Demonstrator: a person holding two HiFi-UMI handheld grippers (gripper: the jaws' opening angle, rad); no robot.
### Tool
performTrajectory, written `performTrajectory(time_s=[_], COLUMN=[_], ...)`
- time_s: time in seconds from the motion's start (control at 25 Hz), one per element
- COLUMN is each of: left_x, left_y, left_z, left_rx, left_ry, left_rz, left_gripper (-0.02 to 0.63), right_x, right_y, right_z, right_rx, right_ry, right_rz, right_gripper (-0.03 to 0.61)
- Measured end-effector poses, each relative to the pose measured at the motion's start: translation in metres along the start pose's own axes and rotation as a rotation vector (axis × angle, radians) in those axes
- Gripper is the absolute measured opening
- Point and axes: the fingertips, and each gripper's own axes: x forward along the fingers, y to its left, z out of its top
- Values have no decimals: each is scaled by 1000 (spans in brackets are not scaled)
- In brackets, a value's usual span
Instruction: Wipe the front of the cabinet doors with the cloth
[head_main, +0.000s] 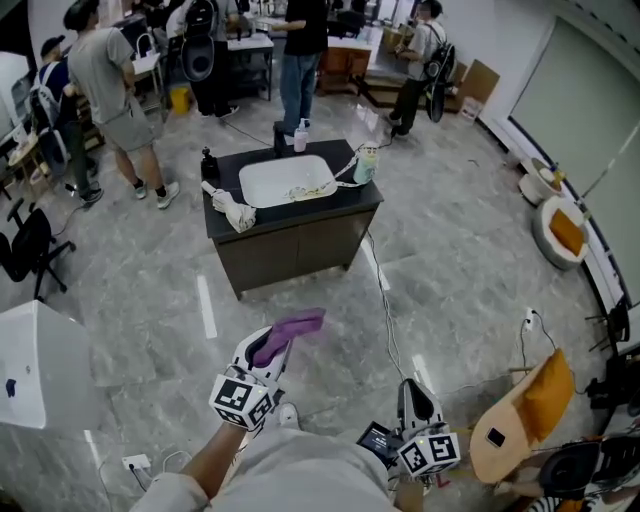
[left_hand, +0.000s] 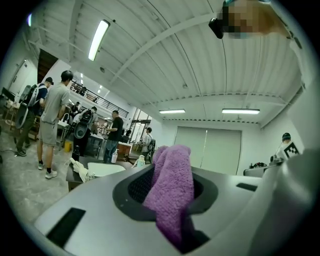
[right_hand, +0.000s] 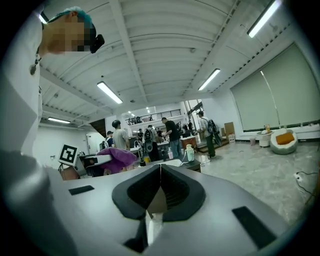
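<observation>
The purple cloth is clamped in the left claw and held well short of the cabinet, presumably ready for wiping its doors. The right claw is pressed together, empty, farther from the cabinet, apparently unneeded.

A grey marbled floor carries a low dark cabinet in the middle distance. Its black top surface holds a white sink basin in the centre, a crumpled white rag at the near left corner, a dark bottle at the far left and a pale jar at the right. A thin cable lies on the floor, running nearer from the cabinet's right side.
</observation>
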Motion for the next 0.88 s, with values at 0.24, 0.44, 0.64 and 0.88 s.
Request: performTrajectory(time_s=[0.24,0.44,0.64,0.88], left_x=[34,77,133,214], left_y=[33,36,16,-29], left_z=[-8,-10,-9,-2], left_rx=[-23,-61,-40,-39], left_ry=[26,17,-5,-25], left_rz=[69,153,275,345], left_gripper=[92,92,92,92], right_x=[60,116,171,214], right_y=[-33,-77,-146,-217], right_z=[3,18,36,65], right_rx=[29,-1,9,-6], right_ry=[36,56,68,85], right_rz=[14,112,228,374], right_gripper=[26,26,26,26])
